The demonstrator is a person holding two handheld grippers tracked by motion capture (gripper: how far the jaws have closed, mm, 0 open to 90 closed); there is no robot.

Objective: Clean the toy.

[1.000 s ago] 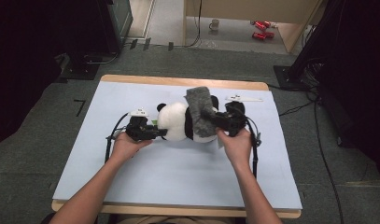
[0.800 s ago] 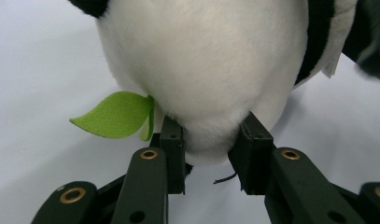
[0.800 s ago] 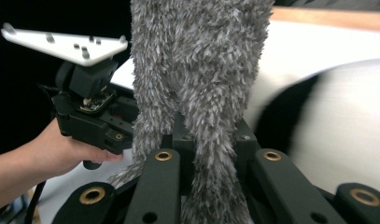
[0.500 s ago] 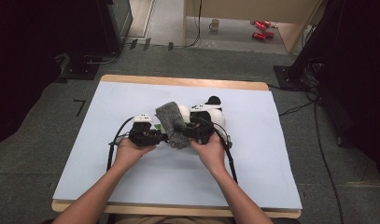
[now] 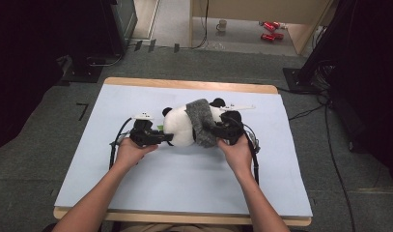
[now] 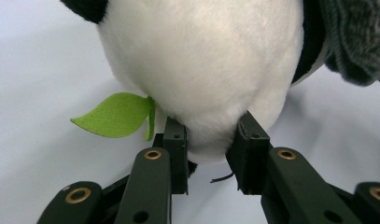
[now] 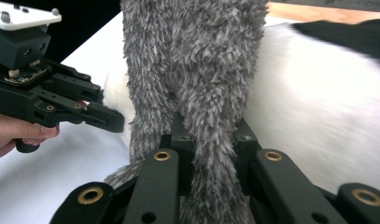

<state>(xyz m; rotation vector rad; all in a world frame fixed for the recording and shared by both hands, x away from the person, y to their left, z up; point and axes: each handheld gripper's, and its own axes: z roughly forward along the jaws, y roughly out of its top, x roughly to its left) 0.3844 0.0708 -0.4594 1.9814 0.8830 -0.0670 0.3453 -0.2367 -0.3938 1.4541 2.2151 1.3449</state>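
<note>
1. The plush panda (image 5: 182,126) lies on its side in the middle of the pale blue worktop (image 5: 150,188), with a grey fuzzy scarf (image 5: 200,122) draped across its body.

2. The left tool (image 5: 161,138) has its jaws pinched on the white plush of the panda's end; in the left gripper view the pads press into the fur (image 6: 204,135), just beside a green felt leaf (image 6: 114,115). Over the last second these jaws have closed a little further on the plush, so the toy is now anchored.

3. The right tool (image 5: 214,131) is clamped tight on the scarf; the right gripper view shows the grey strip (image 7: 197,84) running up from between its jaws and over the white body.

4. What has changed: a second ago the right tool held the scarf raised near the panda's right end. Half a second ago it had swung left across the toy. Now it sits lower, at the near side of the body, and the scarf lies flat over the panda rather than lifted above it.

5. I judge that the wrapping is partly done: one pass lies over the top. The free end must next go under or round the body while the left tool keeps the toy from rolling.
</note>
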